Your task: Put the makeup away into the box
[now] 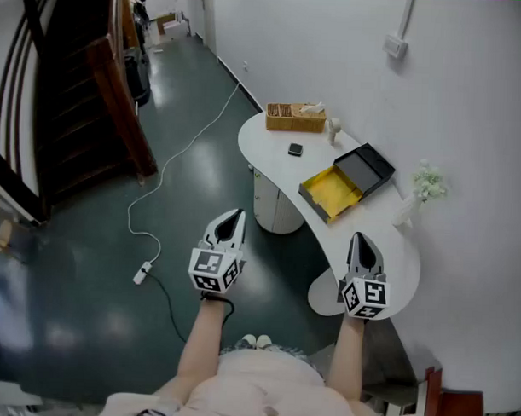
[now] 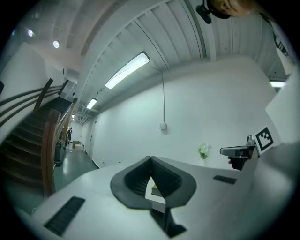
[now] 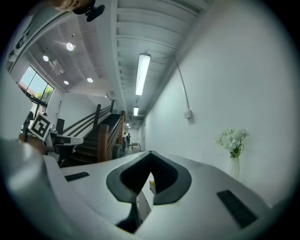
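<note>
An open box (image 1: 342, 182) with a yellow lining and a black lid lies on the white curved table (image 1: 267, 148). A small black compact (image 1: 296, 149) sits on the table beyond it, and a small pale bottle (image 1: 334, 129) stands further back. My left gripper (image 1: 235, 213) hangs over the floor to the left of the table, shut and empty. My right gripper (image 1: 358, 237) hovers over the table's near end, also shut with nothing in it. In both gripper views the dark jaws meet at their tips, and a sliver of the yellow box (image 2: 154, 190) shows through the gap below.
A wicker basket (image 1: 293, 117) stands at the table's far end. A vase of white flowers (image 1: 425, 185) stands by the wall. A white cabinet (image 1: 273, 208) sits under the table. A cable (image 1: 172, 170) with a power strip (image 1: 142, 274) crosses the floor. A wooden staircase (image 1: 76, 103) rises at the left.
</note>
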The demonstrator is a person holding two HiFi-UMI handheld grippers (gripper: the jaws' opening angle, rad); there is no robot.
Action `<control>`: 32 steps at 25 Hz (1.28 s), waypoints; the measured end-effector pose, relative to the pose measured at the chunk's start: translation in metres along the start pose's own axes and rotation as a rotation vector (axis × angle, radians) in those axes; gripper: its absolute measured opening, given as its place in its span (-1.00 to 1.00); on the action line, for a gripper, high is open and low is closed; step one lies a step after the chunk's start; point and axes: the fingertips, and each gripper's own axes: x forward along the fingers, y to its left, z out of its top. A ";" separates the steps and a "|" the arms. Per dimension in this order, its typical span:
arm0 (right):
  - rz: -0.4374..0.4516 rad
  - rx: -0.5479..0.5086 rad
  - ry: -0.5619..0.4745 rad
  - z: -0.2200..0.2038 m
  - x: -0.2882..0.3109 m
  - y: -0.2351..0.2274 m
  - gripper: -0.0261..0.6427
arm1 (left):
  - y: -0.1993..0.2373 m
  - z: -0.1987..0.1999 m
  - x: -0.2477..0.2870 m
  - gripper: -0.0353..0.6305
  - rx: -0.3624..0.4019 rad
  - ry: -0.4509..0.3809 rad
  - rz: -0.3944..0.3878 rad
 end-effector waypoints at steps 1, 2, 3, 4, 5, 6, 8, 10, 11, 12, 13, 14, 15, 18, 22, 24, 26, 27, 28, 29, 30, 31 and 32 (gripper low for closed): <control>0.003 0.004 0.004 -0.001 -0.003 0.003 -0.89 | -0.001 -0.001 -0.003 -0.82 -0.005 0.005 -0.002; 0.006 0.006 0.007 -0.001 -0.006 0.006 -0.89 | -0.001 -0.003 -0.006 -0.82 -0.009 0.010 -0.004; 0.009 0.007 0.008 -0.001 -0.008 0.009 -0.89 | -0.002 -0.003 -0.009 -0.82 -0.011 0.014 -0.005; 0.013 0.005 0.009 -0.001 -0.010 0.012 -0.88 | -0.002 -0.004 -0.010 -0.82 -0.010 0.017 -0.007; 0.016 0.004 0.009 -0.001 -0.010 0.014 -0.89 | -0.003 -0.004 -0.010 -0.82 -0.006 0.020 -0.009; 0.018 0.004 0.009 -0.001 -0.010 0.016 -0.89 | -0.003 -0.005 -0.010 -0.82 -0.002 0.022 -0.010; 0.019 0.008 0.010 -0.002 -0.011 0.016 -0.88 | -0.005 -0.006 -0.008 -0.82 0.003 0.026 -0.012; 0.019 0.010 0.009 -0.003 -0.011 0.016 -0.88 | -0.006 -0.007 -0.007 -0.82 0.005 0.028 -0.016; 0.019 0.012 0.008 -0.003 -0.012 0.016 -0.89 | -0.006 -0.007 -0.007 -0.82 0.006 0.028 -0.018; 0.019 0.016 0.008 -0.003 -0.012 0.017 -0.89 | -0.006 -0.006 -0.007 -0.82 0.007 0.028 -0.020; 0.020 0.022 0.010 -0.004 -0.011 0.017 -0.88 | -0.006 -0.006 -0.007 -0.82 0.009 0.028 -0.021; 0.020 0.029 0.013 -0.005 -0.011 0.018 -0.88 | -0.006 -0.006 -0.007 -0.82 0.012 0.029 -0.020; 0.018 0.036 0.019 -0.007 -0.010 0.018 -0.88 | -0.005 -0.006 -0.007 -0.82 0.015 0.032 -0.017; 0.013 0.046 0.036 -0.013 -0.010 0.018 -0.88 | -0.004 -0.009 -0.009 -0.82 0.015 0.040 -0.009; 0.012 0.073 0.040 -0.017 -0.011 0.018 -0.88 | -0.002 -0.011 -0.011 -0.82 0.018 0.042 -0.003; 0.019 0.074 0.041 -0.018 -0.010 0.019 -0.88 | -0.002 -0.012 -0.011 -0.82 0.017 0.048 -0.001; 0.030 0.066 0.046 -0.019 -0.009 0.022 -0.88 | -0.002 -0.012 -0.011 -0.82 0.015 0.050 -0.001; 0.038 0.064 0.048 -0.019 -0.009 0.023 -0.88 | -0.002 -0.012 -0.010 -0.82 0.014 0.050 -0.002; 0.045 0.065 0.050 -0.020 -0.009 0.024 -0.88 | -0.003 -0.012 -0.010 -0.82 0.013 0.050 -0.003; 0.054 0.069 0.050 -0.020 -0.010 0.025 -0.88 | -0.003 -0.012 -0.010 -0.82 0.013 0.049 -0.004; 0.063 0.075 0.048 -0.020 -0.010 0.026 -0.88 | -0.004 -0.013 -0.010 -0.82 0.013 0.049 -0.007; 0.073 0.083 0.045 -0.020 -0.010 0.027 -0.88 | -0.005 -0.013 -0.010 -0.82 0.013 0.050 -0.009; 0.085 0.091 0.041 -0.019 -0.010 0.029 -0.79 | -0.006 -0.013 -0.010 -0.82 0.014 0.051 -0.010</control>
